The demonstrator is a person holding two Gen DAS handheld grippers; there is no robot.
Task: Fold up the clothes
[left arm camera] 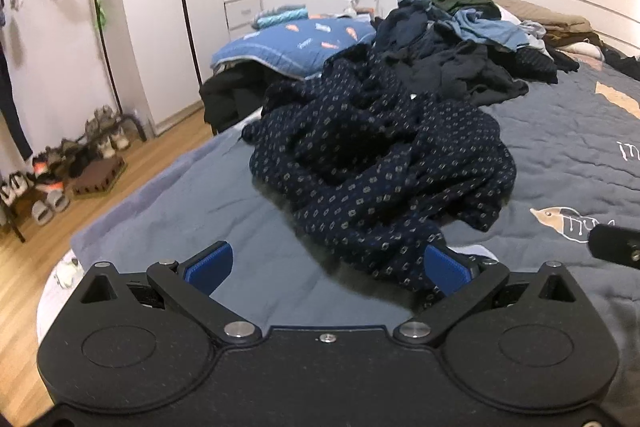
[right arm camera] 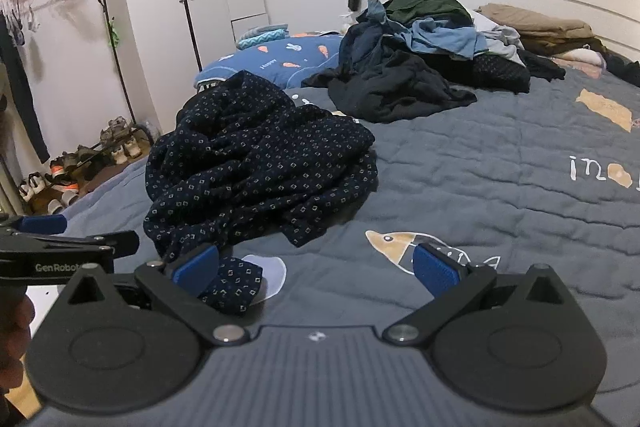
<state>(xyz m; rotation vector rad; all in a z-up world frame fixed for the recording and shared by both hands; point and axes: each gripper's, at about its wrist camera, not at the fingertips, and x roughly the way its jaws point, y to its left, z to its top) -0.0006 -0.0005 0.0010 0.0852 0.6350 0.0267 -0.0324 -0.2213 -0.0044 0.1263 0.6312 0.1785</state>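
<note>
A crumpled dark navy garment with a small square print (left arm camera: 380,163) (right arm camera: 256,167) lies in a heap on the grey bedspread (left arm camera: 180,195) (right arm camera: 480,179). My left gripper (left arm camera: 328,265) is open just in front of the heap's near end, and a loose fold reaches down beside its right blue pad. My right gripper (right arm camera: 316,267) is open to the right of the heap, its left blue pad next to a trailing end of the same cloth. Neither pad presses on fabric. The left gripper (right arm camera: 40,227) shows at the left edge of the right wrist view.
A pile of mixed dark, blue and green clothes (left arm camera: 460,39) (right arm camera: 420,67) sits farther back on the bed. A blue carrot-print quilt (left arm camera: 296,43) (right arm camera: 280,59) lies at the far left edge. Shoes (left arm camera: 52,179) and a clothes rack (left arm camera: 100,7) stand on the wooden floor at left.
</note>
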